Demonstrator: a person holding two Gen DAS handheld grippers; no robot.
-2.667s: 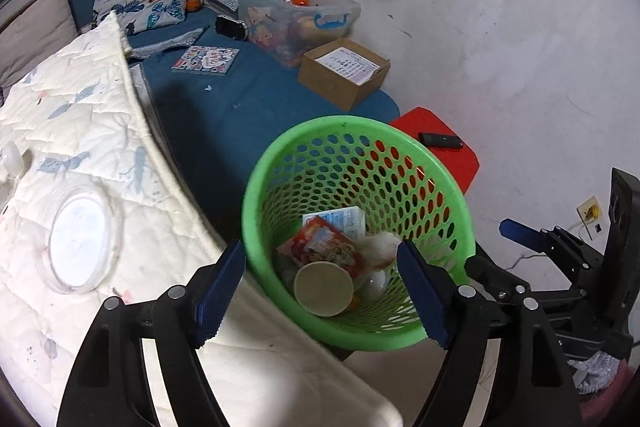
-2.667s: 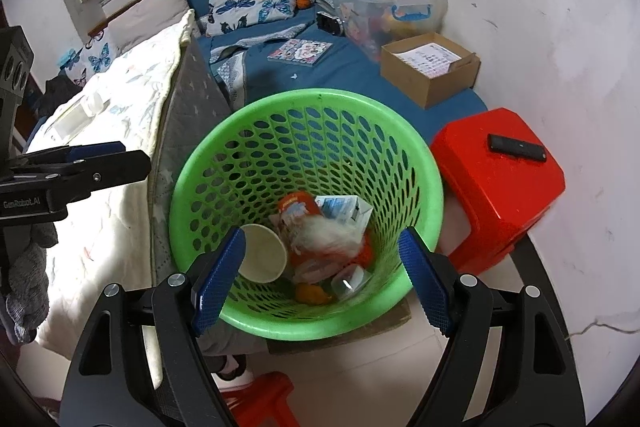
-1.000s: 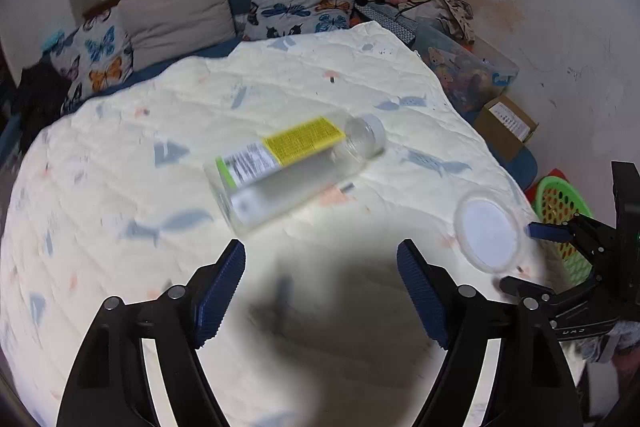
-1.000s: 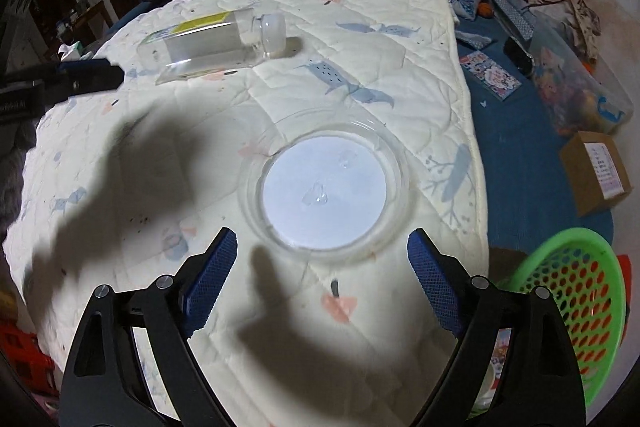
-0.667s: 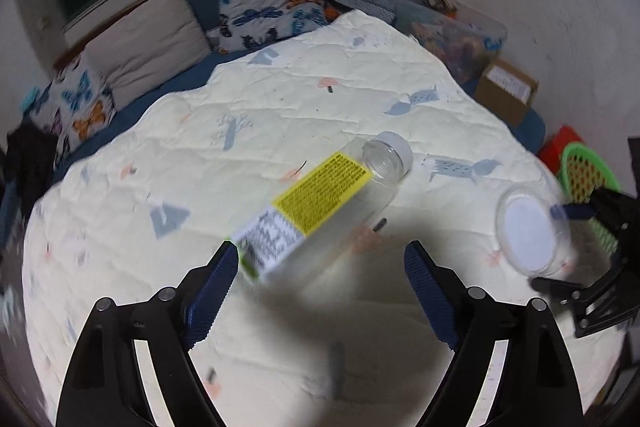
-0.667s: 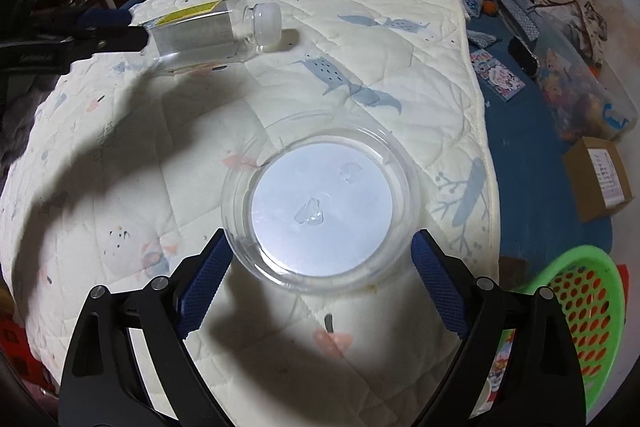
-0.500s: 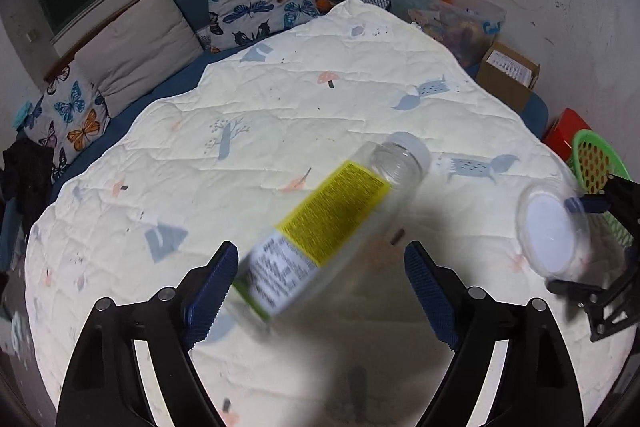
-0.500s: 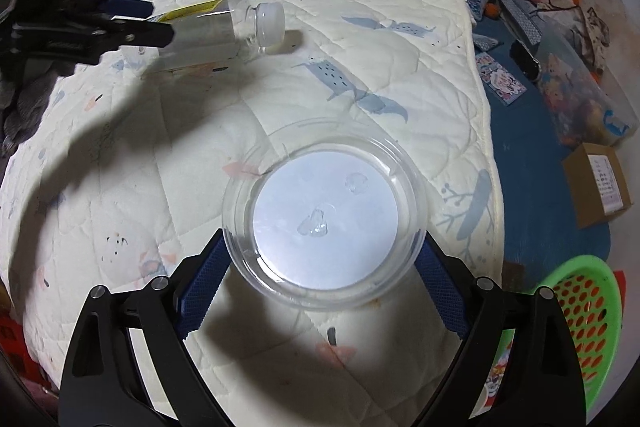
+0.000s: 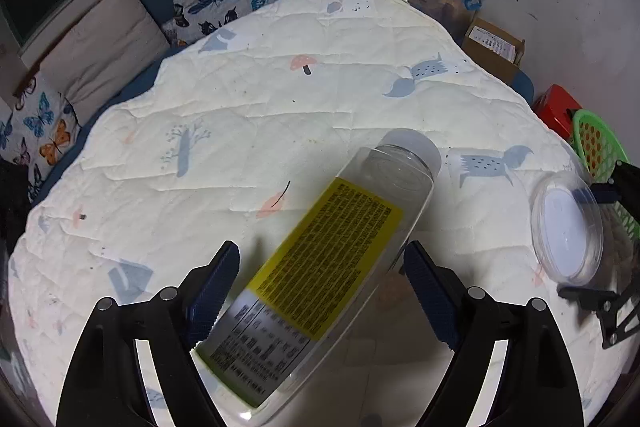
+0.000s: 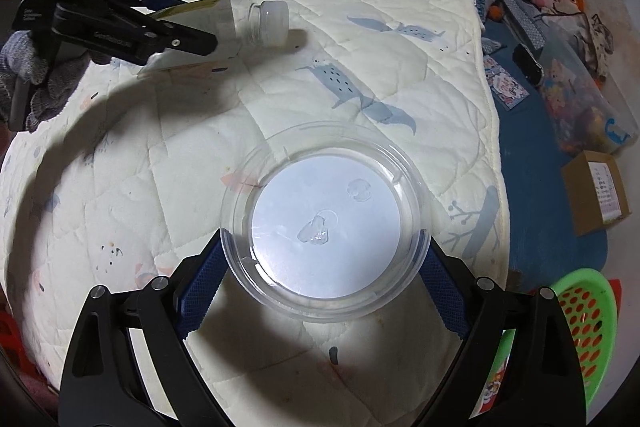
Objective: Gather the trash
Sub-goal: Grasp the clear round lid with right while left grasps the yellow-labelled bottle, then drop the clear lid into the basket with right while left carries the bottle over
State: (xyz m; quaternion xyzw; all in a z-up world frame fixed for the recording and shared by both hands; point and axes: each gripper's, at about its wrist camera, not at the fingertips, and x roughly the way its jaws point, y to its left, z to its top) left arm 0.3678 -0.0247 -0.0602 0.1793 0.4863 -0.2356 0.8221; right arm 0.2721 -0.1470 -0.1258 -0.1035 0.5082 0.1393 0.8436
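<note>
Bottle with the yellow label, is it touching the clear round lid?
Apart. The left wrist view shows a wide stretch of bare quilt between the bottle and the lid; the right wrist view shows that gap too.

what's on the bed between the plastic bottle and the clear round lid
Only bare quilt lies between the bottle and the lid, as the right wrist view shows.

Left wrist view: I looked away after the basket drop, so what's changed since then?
Both grippers swung from the green basket to the quilt. The left gripper now straddles the bottle; the right gripper straddles the clear lid. Neither is gripped. Bottle and lid lie unmoved.
</note>
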